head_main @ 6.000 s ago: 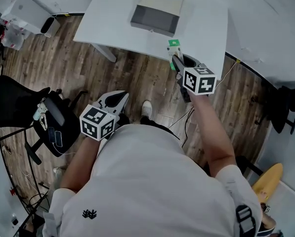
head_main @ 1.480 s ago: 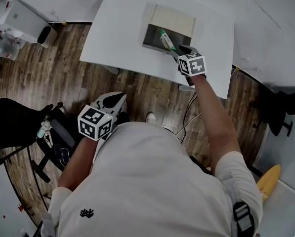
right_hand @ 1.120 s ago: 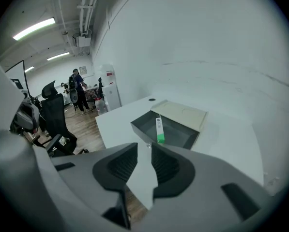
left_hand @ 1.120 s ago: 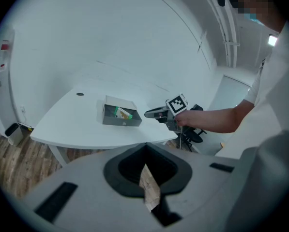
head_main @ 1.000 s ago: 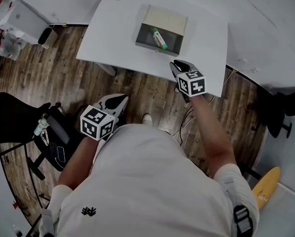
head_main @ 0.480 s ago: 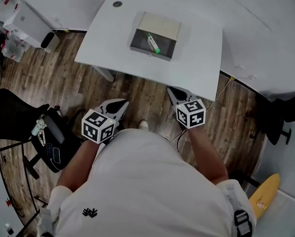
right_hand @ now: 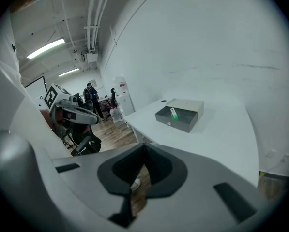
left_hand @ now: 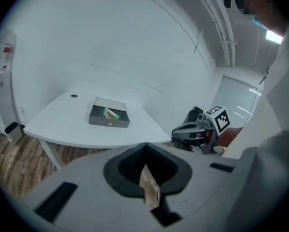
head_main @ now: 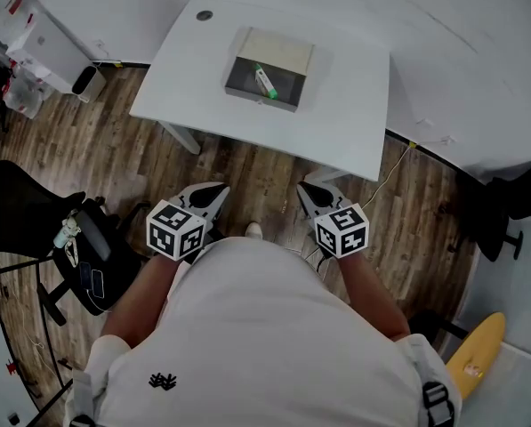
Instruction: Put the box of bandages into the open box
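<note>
In the open box [head_main: 244, 71] lies the box of bandages [head_main: 265, 82].

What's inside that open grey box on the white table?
A small green-and-white box of bandages lies inside the open box. Nothing else shows on its dark floor, though the near wall hides a strip of that floor from view.

The print on the small green-and-white box of bandages [head_main: 265, 81] is too small to be read. The black office chair [head_main: 25, 205] is cut off by the head view's left edge.
</note>
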`<action>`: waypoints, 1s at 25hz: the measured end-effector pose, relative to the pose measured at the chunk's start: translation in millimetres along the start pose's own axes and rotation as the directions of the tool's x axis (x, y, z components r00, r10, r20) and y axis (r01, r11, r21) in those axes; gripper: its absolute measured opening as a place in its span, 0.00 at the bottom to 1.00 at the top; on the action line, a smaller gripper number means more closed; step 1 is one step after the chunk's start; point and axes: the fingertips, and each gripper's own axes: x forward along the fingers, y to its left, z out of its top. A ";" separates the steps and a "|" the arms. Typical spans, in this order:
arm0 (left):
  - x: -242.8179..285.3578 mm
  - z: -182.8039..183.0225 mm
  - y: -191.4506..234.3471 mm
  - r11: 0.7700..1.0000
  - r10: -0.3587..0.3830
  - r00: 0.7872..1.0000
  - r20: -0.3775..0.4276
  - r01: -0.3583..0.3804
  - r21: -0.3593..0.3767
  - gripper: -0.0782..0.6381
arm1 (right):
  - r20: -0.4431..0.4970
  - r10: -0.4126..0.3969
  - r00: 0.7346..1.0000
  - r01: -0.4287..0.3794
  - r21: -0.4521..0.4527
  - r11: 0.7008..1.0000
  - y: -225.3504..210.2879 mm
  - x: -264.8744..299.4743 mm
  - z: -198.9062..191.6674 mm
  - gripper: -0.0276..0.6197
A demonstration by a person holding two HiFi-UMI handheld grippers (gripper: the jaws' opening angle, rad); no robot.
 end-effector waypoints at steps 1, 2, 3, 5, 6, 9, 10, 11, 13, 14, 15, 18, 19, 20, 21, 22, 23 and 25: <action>0.4 -0.7 -1.5 1.000 0.000 1.000 0.003 0.000 -0.001 0.11 | 0.003 0.000 1.000 0.000 0.000 1.000 1.0 -2.9 -1.4 0.05; 0.7 -1.3 -3.3 1.000 -0.001 1.000 0.006 0.001 -0.002 0.11 | 0.007 0.001 1.000 -0.001 0.000 1.000 2.0 -5.6 -2.5 0.05; 1.0 -1.5 -5.3 1.000 -0.003 1.000 0.010 0.003 -0.003 0.11 | 0.011 0.003 1.000 -0.003 0.001 1.000 2.9 -8.1 -3.3 0.05; 2.5 -2.0 -8.6 1.000 -0.003 1.000 0.015 0.003 -0.003 0.11 | 0.020 0.008 1.000 -0.008 -0.003 1.000 4.3 -12.2 -4.3 0.05; 3.4 -2.6 -10.3 1.000 -0.004 1.000 0.016 0.004 -0.004 0.11 | 0.023 0.009 1.000 -0.009 -0.008 1.000 4.8 -13.9 -5.1 0.05; 3.9 -5.3 -14.9 1.000 -0.004 1.000 0.017 0.004 -0.001 0.11 | 0.028 0.016 0.999 -0.015 -0.014 1.000 8.1 -17.5 -8.7 0.05; 3.6 -5.5 -15.2 1.000 -0.001 1.000 0.018 0.001 0.000 0.11 | 0.029 0.020 0.999 -0.019 -0.014 1.000 9.6 -18.1 -9.2 0.05; 3.3 -5.5 -15.2 1.000 0.004 1.000 0.019 -0.004 0.000 0.11 | 0.030 0.024 0.999 -0.023 -0.016 1.000 11.1 -18.4 -9.6 0.05; 2.8 -5.9 -14.7 1.000 0.014 1.000 0.020 -0.014 -0.004 0.11 | 0.032 0.032 0.999 -0.032 -0.021 0.999 13.6 -18.9 -10.3 0.05; 2.6 -6.8 -14.4 1.000 0.018 1.000 0.019 -0.018 -0.005 0.11 | 0.033 0.037 0.999 -0.036 -0.024 0.999 14.5 -19.0 -10.6 0.05; 2.4 -7.8 -14.2 1.000 0.022 1.000 0.017 -0.022 -0.006 0.11 | 0.035 0.040 0.999 -0.039 -0.026 0.999 15.1 -19.0 -10.6 0.05; 1.1 -10.9 -15.2 1.000 0.023 1.000 0.012 -0.022 -0.017 0.11 | 0.043 0.043 0.998 -0.042 -0.033 0.999 15.7 -19.3 -9.9 0.05; 0.6 -12.1 -15.4 1.000 0.023 1.000 0.010 -0.022 -0.021 0.11 | 0.044 0.043 0.998 -0.042 -0.035 0.999 15.9 -19.3 -9.5 0.05; 0.3 -13.2 -15.1 0.999 0.024 1.000 0.007 -0.024 -0.021 0.11 | 0.045 0.044 0.998 -0.043 -0.038 0.998 16.3 -19.0 -8.9 0.05; 0.3 -14.1 -14.6 0.999 0.026 1.000 0.004 -0.026 -0.021 0.11 | 0.045 0.045 0.998 -0.044 -0.041 0.998 16.8 -18.6 -8.3 0.05; 0.4 -14.8 -14.3 0.999 0.027 1.000 0.001 -0.027 -0.022 0.11 | 0.046 0.046 0.998 -0.044 -0.044 0.998 17.3 -18.1 -7.9 0.05; 0.7 -15.2 -14.4 0.999 0.028 1.000 0.000 -0.028 -0.023 0.11 | 0.046 0.047 0.998 -0.045 -0.045 0.998 17.6 -17.8 -7.9 0.05; 1.2 -15.2 -15.4 0.999 0.027 1.000 -0.001 -0.027 -0.025 0.11 | 0.044 0.049 0.998 -0.047 -0.049 0.998 18.5 -17.2 -8.7 0.05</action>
